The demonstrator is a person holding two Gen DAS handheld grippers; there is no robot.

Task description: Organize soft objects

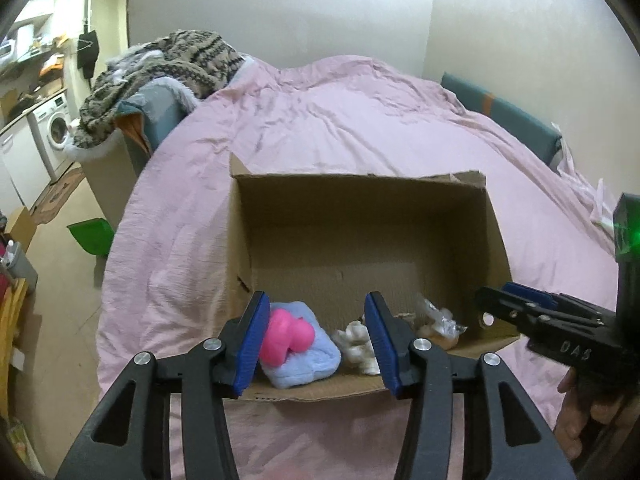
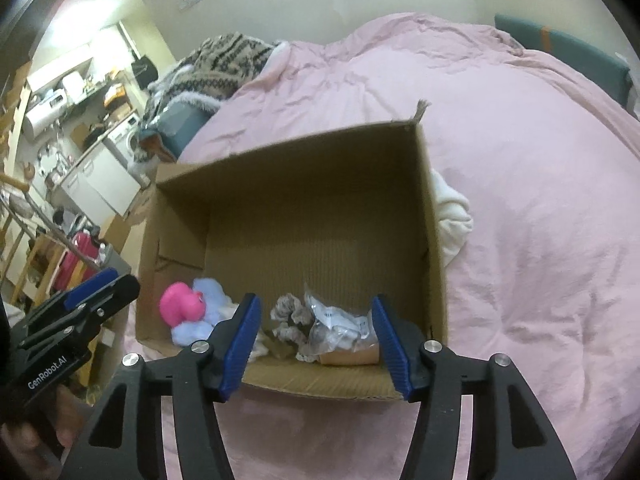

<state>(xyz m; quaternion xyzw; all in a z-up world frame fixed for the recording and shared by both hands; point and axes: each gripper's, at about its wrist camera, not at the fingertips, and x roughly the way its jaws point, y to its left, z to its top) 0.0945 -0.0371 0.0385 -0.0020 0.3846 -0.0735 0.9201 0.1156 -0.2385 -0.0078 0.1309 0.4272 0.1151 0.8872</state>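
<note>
An open cardboard box [image 1: 360, 208] [image 2: 304, 184] sits on a pink bed cover. Along its near wall lie a pink plush toy [image 1: 286, 334] [image 2: 180, 304] on a light blue soft cloth [image 1: 308, 364] [image 2: 200, 320], a cream knitted piece [image 1: 356, 340] [image 2: 290, 318], and a clear plastic bag with soft items [image 1: 438, 322] [image 2: 340, 322]. My left gripper [image 1: 316, 340] is open and empty above the box's near edge, over the toy and cloth. My right gripper [image 2: 316, 340] is open and empty above the near edge, over the bag. A white cloth [image 2: 454, 220] lies on the bed outside the box's right wall.
The pink bed cover [image 1: 360, 120] [image 2: 540, 200] spreads around the box. A patterned knit blanket [image 1: 160, 76] [image 2: 224, 64] is heaped at the far left of the bed. A washing machine [image 1: 54, 128] and a green bin [image 1: 92, 234] stand on the floor to the left.
</note>
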